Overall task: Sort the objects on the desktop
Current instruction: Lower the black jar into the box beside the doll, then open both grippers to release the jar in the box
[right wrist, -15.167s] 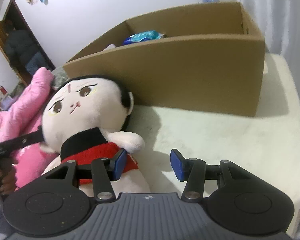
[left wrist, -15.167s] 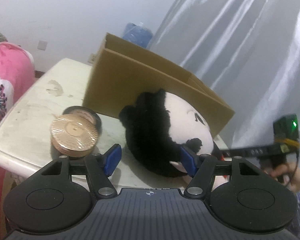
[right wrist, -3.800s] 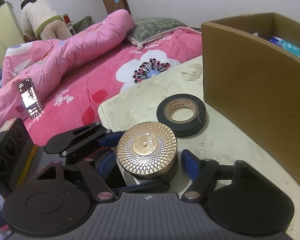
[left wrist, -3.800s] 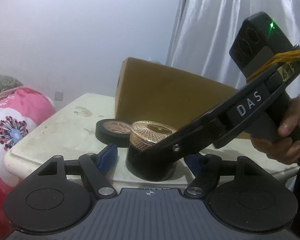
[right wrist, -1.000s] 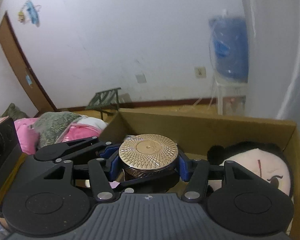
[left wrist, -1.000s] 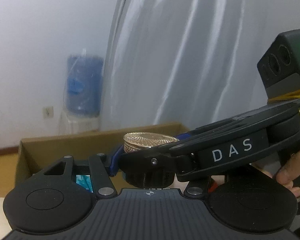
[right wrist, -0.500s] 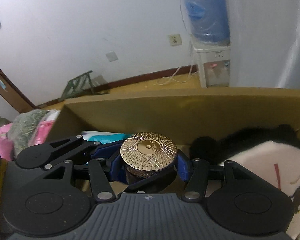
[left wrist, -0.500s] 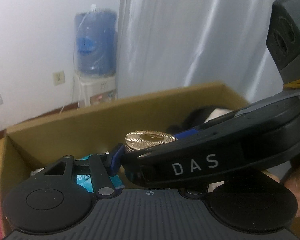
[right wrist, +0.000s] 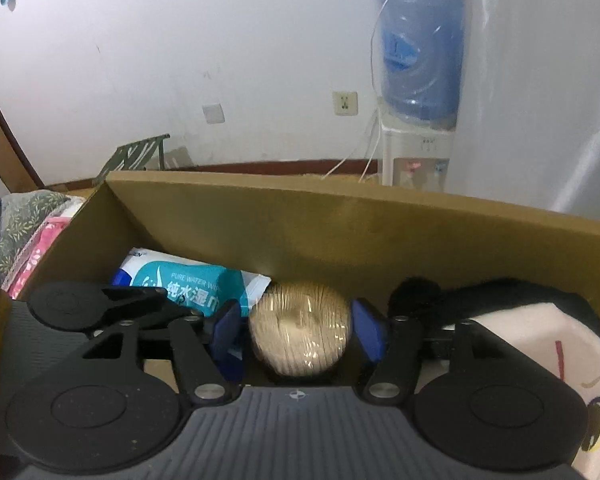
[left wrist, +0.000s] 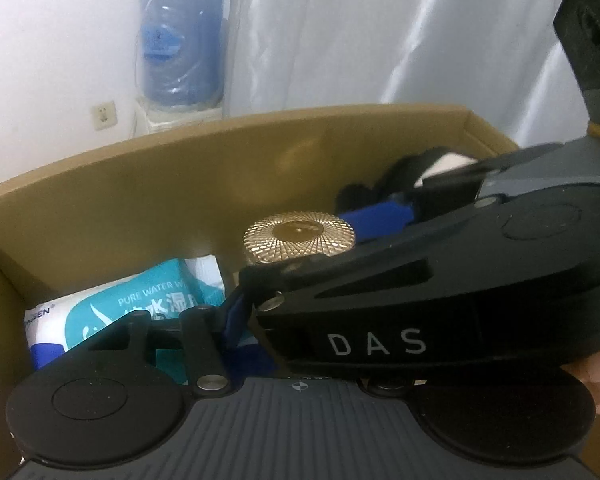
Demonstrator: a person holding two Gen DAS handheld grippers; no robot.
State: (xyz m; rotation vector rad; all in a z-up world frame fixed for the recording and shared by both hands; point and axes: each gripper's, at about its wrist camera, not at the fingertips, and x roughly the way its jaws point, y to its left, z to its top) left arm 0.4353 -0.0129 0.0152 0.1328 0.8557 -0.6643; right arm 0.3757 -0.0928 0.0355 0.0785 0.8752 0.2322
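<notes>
Soft, even room light falls on the white wall (right wrist: 180,60) and the curtain (left wrist: 380,40) beyond the grippers, without harsh glare. The cardboard box (right wrist: 340,232) interior is dim and shadowed. The gold-lidded jar (right wrist: 299,334) smears with motion blur in the right wrist view. Fisheye bending curves the box rim, and the frame corners go dark.

Both grippers tilt downward, crossing. The right gripper (right wrist: 296,334) has just been opening, its blue pads (right wrist: 366,334) now apart. The left gripper (left wrist: 300,316) lies under it, half-hidden; grip unclear.
</notes>
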